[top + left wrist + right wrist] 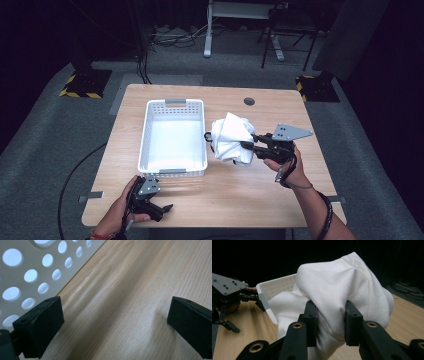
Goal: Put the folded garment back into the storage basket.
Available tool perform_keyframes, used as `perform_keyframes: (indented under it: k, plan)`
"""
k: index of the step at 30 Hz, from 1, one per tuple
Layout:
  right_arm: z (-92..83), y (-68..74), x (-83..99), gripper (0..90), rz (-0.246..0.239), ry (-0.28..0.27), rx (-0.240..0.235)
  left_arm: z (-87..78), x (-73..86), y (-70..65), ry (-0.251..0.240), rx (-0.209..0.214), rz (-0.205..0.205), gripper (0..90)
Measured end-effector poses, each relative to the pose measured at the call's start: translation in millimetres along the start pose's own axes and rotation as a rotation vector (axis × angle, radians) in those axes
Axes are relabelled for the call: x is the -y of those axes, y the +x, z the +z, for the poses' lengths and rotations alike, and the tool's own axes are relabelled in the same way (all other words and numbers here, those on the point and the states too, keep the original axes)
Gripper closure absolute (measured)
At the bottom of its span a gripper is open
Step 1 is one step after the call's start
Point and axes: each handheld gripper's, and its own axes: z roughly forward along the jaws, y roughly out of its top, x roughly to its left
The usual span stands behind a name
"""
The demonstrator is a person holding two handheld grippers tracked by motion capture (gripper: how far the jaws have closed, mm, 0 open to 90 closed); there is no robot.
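Near the bench's (240, 195) front edge, the left gripper (159, 209) sat released; the right gripper (246, 145) grasped the white cloth (231, 137), not yet in the empty basket (148, 131).

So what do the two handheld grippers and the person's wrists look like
Both the left gripper and right gripper are black linkages with brass-coloured pivots, blocky black jaws, and a grey three-cornered plate on top. A dark cable coils around the right forearm; a reddish band circles the left wrist.

The white cloth (342, 292) hides most of the basket (274, 286), perhaps empty
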Motion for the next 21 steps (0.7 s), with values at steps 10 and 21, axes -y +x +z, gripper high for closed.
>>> perform_keyframes:
  k: [10, 21]
  plan:
    - [14.4, -0.7, -13.3, 69.4, -0.004, -0.013, -0.024, -0.1, 0.1, 0.2, 0.0, 0.002, 0.004, 0.7]
    - [33.7, 4.3, -27.6, 69.4, -0.01, -0.021, -0.059, -0.2, 0.1, 0.3, 0.0, 0.003, 0.005, 0.7]
